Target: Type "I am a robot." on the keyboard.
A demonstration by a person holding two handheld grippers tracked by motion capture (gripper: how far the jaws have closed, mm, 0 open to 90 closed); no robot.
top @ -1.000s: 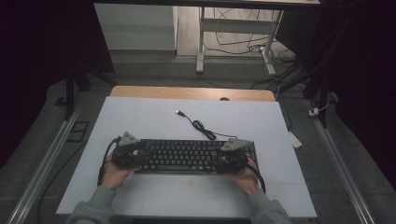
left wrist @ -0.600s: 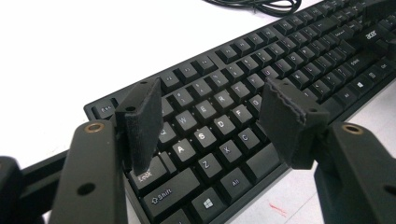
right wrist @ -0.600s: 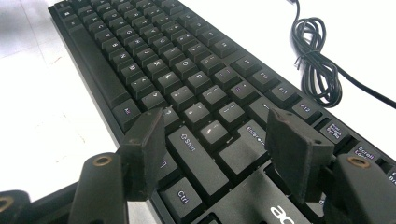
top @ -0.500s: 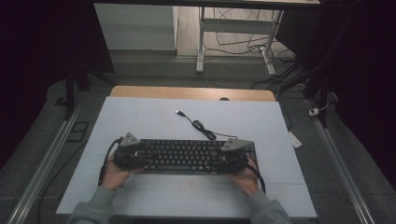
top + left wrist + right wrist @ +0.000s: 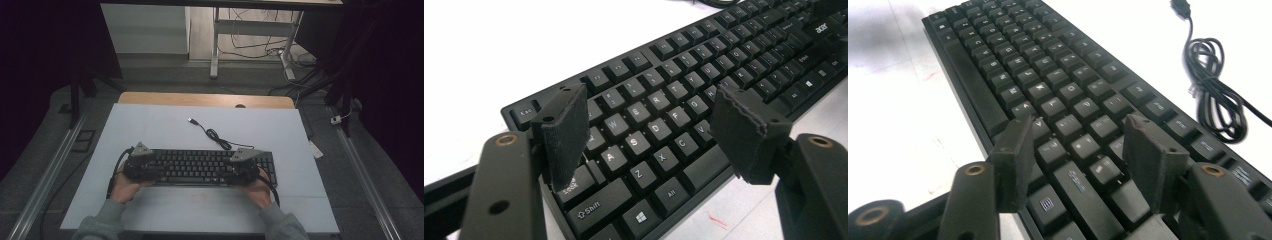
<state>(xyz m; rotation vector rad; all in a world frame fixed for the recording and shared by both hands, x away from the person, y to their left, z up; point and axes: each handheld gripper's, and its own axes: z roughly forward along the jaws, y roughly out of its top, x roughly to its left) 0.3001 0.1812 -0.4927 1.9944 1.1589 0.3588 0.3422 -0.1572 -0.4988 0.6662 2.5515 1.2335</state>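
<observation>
Since the keyboard (image 5: 200, 167) lies flat across the near part of the bench (image 5: 150, 125), long axis running left to right, each hand gets one end. The left tool (image 5: 649, 132) hovers over the Esc/Caps end, jaws just been spreading, nothing pinched. The right tool (image 5: 1078, 160) sits above the other end, jaws just been narrowing, empty too. Both equally near, I'd say.
</observation>
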